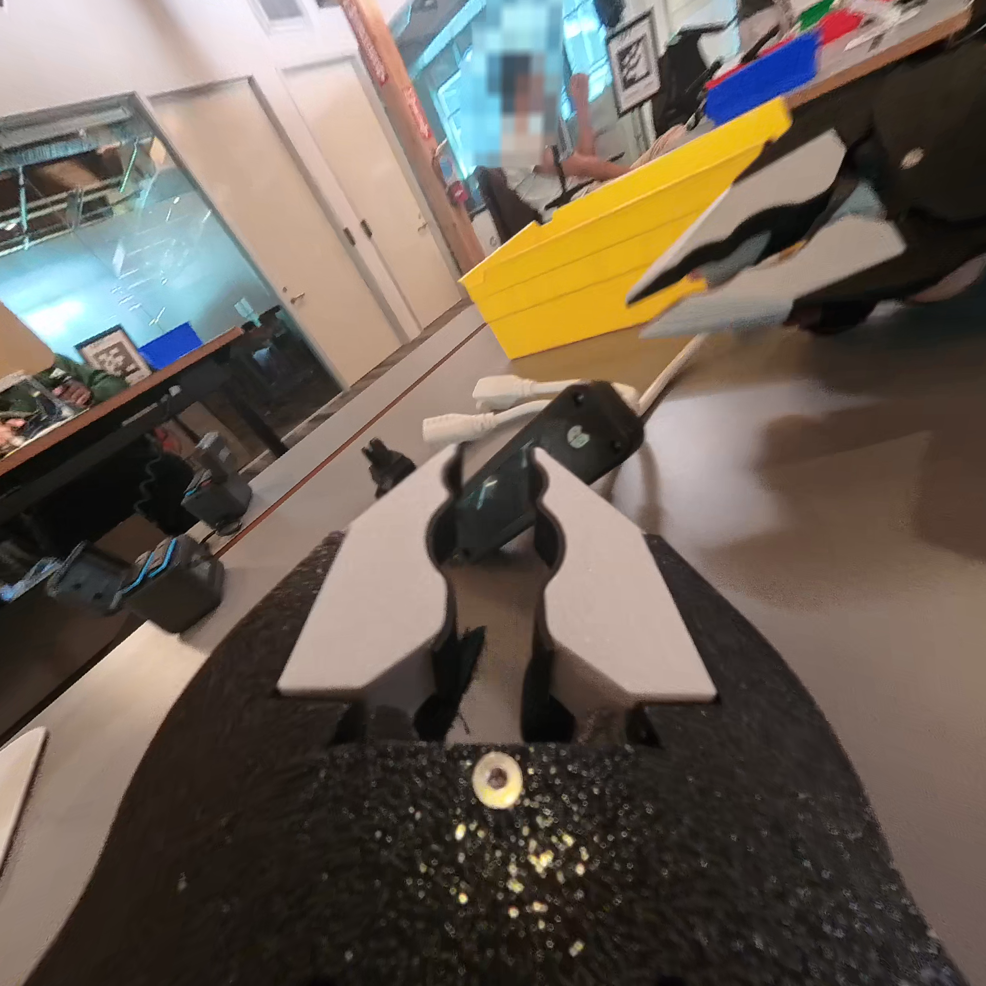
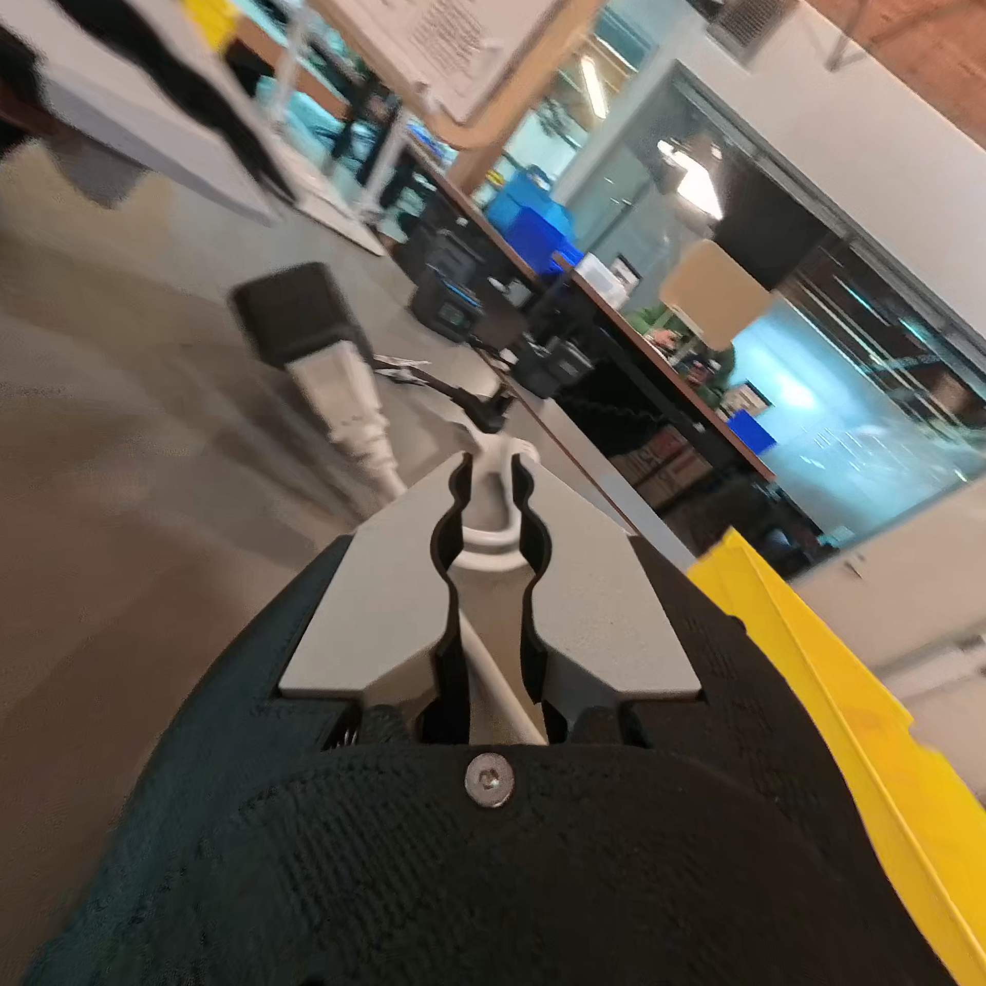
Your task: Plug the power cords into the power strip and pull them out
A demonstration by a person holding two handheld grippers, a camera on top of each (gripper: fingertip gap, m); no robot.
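step: judged mid plug-in | left gripper (image 1: 499, 469) jaws clamped on the black power strip (image 1: 555, 459), tilted up off the table (image 1: 800, 533) | right gripper (image 2: 491, 469) jaws closed on a white cord plug (image 2: 493, 480); another white plug (image 2: 347, 389) seated in a black block on the table | next: likely align prongs with a socket; press straight

Left gripper (image 1: 499, 469) and right gripper (image 2: 491, 469): grey scalloped fingers, black textured bodies, one silver screw at lower centre.
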